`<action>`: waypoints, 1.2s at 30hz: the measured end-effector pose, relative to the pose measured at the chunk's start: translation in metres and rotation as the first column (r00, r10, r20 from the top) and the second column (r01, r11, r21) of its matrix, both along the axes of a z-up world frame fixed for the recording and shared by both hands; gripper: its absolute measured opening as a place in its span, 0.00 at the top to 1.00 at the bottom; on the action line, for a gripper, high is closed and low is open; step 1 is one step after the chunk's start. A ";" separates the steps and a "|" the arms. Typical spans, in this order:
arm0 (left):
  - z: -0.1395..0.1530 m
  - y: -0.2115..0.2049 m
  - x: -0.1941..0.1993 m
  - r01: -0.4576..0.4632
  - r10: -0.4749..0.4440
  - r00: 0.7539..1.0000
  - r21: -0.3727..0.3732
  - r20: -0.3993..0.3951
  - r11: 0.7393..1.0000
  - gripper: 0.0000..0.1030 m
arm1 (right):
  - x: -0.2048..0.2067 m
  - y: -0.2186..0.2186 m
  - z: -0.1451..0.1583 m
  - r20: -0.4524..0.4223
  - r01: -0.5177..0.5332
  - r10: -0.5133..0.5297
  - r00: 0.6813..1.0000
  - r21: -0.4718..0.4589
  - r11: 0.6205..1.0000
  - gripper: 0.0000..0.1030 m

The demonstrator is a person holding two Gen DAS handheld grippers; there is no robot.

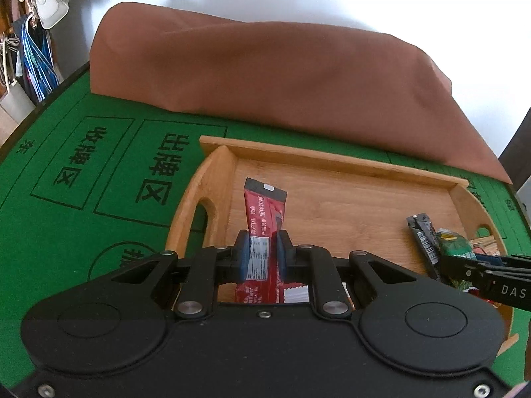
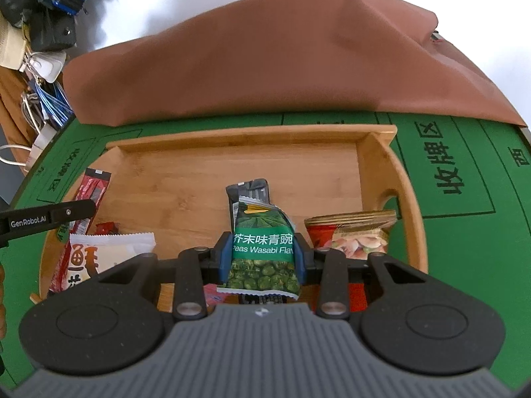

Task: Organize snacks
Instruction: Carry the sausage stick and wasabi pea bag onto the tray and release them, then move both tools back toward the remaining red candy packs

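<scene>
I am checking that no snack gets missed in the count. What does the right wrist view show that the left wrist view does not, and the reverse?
Only the right wrist view shows the red and gold packet and the white packet clearly.

Only the left wrist view shows the left gripper shut on the red stick packet head-on.

Both show the wooden tray, the green wasabi peas packet held in the right gripper, the black packet and the brown cloth.

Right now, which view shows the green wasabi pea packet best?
The right wrist view: the green wasabi pea packet sits centred between the right gripper pads, label readable. The left wrist view shows only a crumpled green scrap at the frame's right edge, partly hidden behind that gripper.
</scene>
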State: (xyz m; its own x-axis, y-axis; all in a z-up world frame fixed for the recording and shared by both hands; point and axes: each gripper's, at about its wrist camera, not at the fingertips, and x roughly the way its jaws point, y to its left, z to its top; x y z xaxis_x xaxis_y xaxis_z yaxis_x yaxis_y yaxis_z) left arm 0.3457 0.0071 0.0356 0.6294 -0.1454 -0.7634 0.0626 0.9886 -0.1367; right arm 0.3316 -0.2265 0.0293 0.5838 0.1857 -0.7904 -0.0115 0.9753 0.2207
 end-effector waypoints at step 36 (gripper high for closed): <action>0.025 -0.017 -0.058 0.052 -0.060 0.993 0.080 0.104 0.995 0.17 | -0.039 -0.007 0.019 0.077 -0.061 0.059 0.995 0.024 0.998 0.27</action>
